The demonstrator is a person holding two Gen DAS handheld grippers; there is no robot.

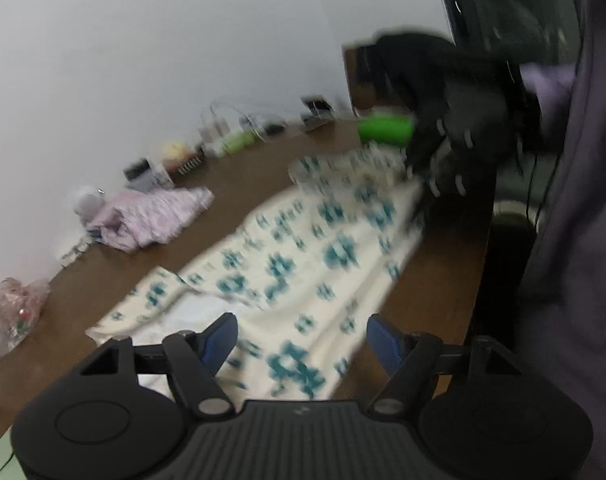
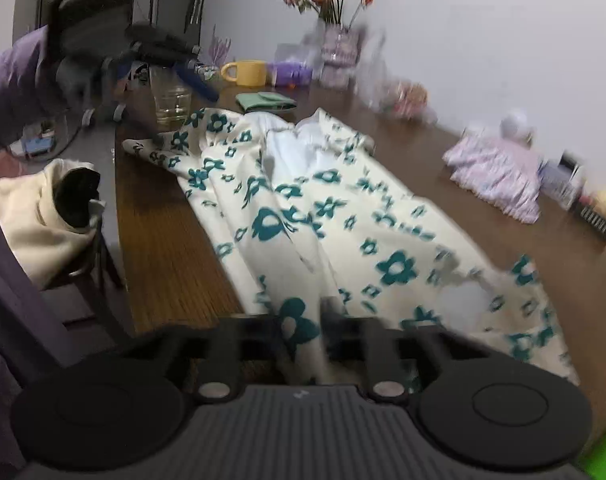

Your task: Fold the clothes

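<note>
On the brown bench the cream garment with teal flowers lay stretched lengthwise, rumpled. The right tongs had closed onto a fold of its near end; the left tongs hung wide apart above the other end, gripping nothing. Pulling from one end alone could drag the cloth askew, and a sweep might knock the glass jar beside the sleeve.

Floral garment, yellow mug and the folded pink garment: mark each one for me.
floral garment point(image 2: 323, 216): right wrist view, on the spread middle of the cloth.
yellow mug point(image 2: 250, 73): right wrist view, on the side of its body.
folded pink garment point(image 1: 155, 216): left wrist view, on the top of the pile.
</note>
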